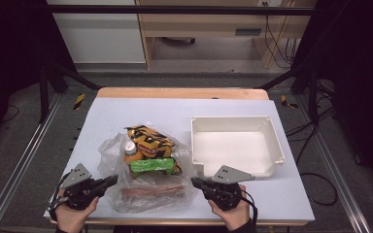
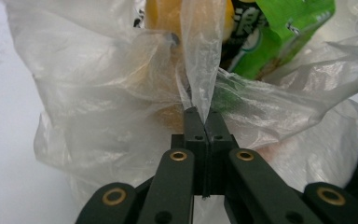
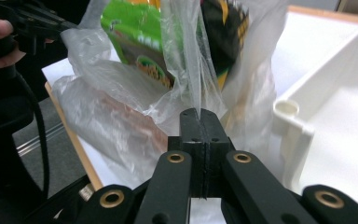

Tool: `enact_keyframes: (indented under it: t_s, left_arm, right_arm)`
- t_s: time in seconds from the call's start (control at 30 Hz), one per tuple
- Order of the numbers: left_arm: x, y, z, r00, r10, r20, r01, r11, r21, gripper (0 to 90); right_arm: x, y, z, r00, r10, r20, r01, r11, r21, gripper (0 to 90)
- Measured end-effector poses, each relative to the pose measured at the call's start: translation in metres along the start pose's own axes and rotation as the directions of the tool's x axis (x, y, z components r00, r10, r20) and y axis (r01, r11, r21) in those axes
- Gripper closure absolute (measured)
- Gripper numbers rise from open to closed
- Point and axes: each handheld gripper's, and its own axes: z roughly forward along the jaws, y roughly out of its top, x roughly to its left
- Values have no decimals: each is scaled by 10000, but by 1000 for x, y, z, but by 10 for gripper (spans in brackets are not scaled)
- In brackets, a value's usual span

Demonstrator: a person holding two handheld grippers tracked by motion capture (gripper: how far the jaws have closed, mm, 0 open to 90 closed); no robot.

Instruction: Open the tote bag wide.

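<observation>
**Beside the white tray, both claws pinch the bag**

Left of the white tray (image 1: pixel 237 145), the clear plastic bag (image 1: pixel 145 187) veils its snack packets, their labels half unreadable. The left gripper (image 1: pixel 110 180) and right gripper (image 1: pixel 195 182) each clamp a bag edge. Bare table (image 1: pixel 126 109) lies beyond.

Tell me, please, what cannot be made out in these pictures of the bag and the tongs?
- High view: the brown item under the plastic bag; cloudy film blurs it.
- High view: print on the green packet is too small to read.
- Left gripper view: the orange thing is cut off by the top edge.
- Right gripper view: the white tray runs past the right edge.
</observation>
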Motion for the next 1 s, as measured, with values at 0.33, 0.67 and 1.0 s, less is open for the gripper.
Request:
enact_keyframes:
  t_s: [0.33,0.67,1.0]
  left_arm:
    - [-13,-22,-2,9998,134,166,-145,9976,684,900]
    - [-16,-31,4,9998,166,90,-176,9911,1317,900]
    - [-12,-42,18,9997,62,-234,-13,9786,2058,900]
  right_arm:
    - [-2,-21,7,9984,527,-203,-515,9972,538,900]
    - [1,-31,17,9973,682,-290,-637,9889,1341,900]
    - [-4,-52,42,9959,882,205,-905,9704,2237,900]
